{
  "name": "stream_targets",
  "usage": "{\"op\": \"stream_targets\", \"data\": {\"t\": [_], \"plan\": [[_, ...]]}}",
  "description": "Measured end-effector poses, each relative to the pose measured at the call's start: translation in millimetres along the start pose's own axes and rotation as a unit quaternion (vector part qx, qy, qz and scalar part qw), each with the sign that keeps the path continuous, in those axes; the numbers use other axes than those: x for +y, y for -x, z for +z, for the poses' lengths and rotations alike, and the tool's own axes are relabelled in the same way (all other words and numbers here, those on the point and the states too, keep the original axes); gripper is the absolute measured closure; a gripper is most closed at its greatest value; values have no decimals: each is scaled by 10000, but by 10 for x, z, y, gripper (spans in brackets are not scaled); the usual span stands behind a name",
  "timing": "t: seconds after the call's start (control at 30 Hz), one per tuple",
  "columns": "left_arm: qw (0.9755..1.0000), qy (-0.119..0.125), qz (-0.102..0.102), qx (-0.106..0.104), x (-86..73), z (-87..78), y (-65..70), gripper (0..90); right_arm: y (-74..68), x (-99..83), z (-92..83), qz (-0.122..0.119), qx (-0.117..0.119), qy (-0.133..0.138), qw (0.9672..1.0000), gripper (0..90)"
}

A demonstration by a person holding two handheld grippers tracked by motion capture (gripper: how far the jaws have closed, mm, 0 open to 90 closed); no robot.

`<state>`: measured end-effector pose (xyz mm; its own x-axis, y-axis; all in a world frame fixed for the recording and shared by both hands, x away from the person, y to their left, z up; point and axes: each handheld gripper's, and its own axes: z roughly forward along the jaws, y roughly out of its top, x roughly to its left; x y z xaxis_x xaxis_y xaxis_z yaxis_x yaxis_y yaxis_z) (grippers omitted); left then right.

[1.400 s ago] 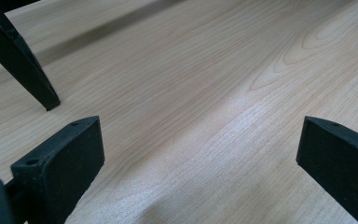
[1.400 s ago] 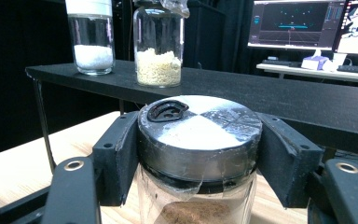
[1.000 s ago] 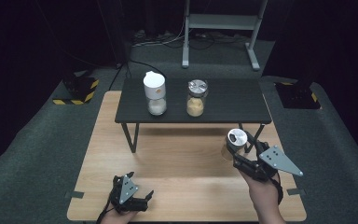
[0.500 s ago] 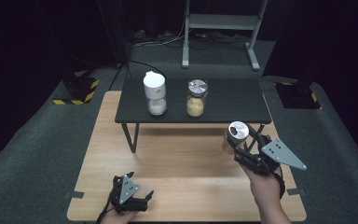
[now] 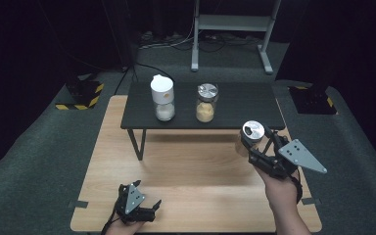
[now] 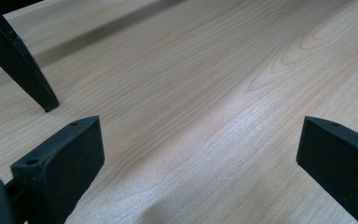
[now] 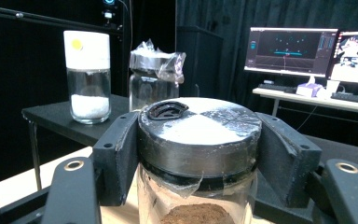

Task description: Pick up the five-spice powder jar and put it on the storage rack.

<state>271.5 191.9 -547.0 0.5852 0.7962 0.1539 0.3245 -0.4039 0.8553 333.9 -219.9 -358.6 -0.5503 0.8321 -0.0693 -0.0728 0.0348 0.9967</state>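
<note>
My right gripper (image 5: 254, 142) is shut on a glass jar with a silver lid (image 5: 252, 131), lifted off the wooden table at the right, just in front of the small black table. In the right gripper view its jaws clamp the jar (image 7: 199, 135) at the lid, and brown powder shows inside. On the black table (image 5: 235, 105) stand a white-capped jar of white powder (image 5: 162, 98) and a silver-lidded jar of yellow powder (image 5: 206, 103). My left gripper (image 5: 149, 208) rests low on the wooden table at the front left, open, with bare wood between its jaws (image 6: 200, 154).
The black table's leg (image 5: 136, 143) stands on the wooden table (image 5: 196, 171) ahead of the left gripper, also seen as the leg (image 6: 18, 70). Dark carpet surrounds the table. A metal stand (image 5: 230, 24) is at the back, and monitors (image 7: 289, 49) on a desk lie beyond.
My right gripper has risen with the jar and drifted slightly toward the black table. The left gripper has stayed put.
</note>
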Motion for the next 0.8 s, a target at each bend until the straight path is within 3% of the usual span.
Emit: {"op": "stream_targets", "data": {"t": [0.8], "plan": [[10000,24,-37,-13,-2,-2,-3,10,73,240,103,-49,-97,134,9999,341]]}}
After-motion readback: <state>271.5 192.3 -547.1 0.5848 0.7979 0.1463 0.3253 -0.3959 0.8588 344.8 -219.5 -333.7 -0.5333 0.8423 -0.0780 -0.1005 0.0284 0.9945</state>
